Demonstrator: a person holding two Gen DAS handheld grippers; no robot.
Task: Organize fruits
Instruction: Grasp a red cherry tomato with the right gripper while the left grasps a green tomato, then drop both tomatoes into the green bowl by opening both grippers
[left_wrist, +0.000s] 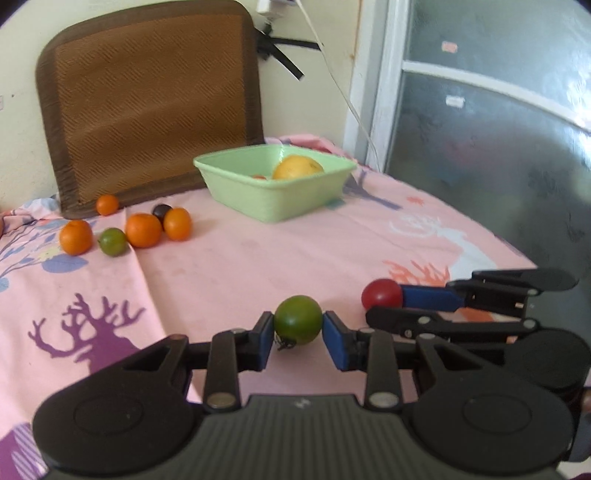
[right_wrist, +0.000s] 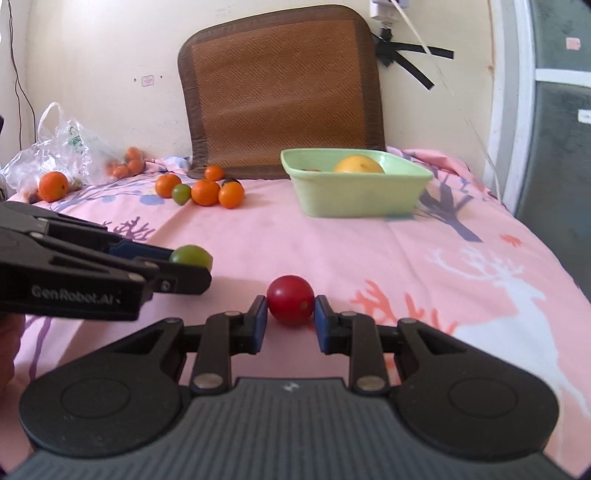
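My left gripper (left_wrist: 297, 329) is shut on a green tomato (left_wrist: 297, 318), low over the pink cloth; it also shows in the right wrist view (right_wrist: 192, 255). My right gripper (right_wrist: 290, 316) is shut on a red tomato (right_wrist: 290, 299), which also shows in the left wrist view (left_wrist: 381, 293). A pale green basket (left_wrist: 273, 201) stands further back with a yellow fruit (left_wrist: 297, 167) inside; it shows in the right wrist view too (right_wrist: 354, 195). Several oranges (left_wrist: 143, 229) and a small green fruit (left_wrist: 112, 240) lie in a cluster at the back left.
A brown woven mat (left_wrist: 147, 99) leans on the wall behind the fruit. A clear plastic bag (right_wrist: 62, 147) with more oranges lies at the far left. A glass door (left_wrist: 498, 147) stands past the table's right edge. A white cable (left_wrist: 332, 74) hangs down the wall.
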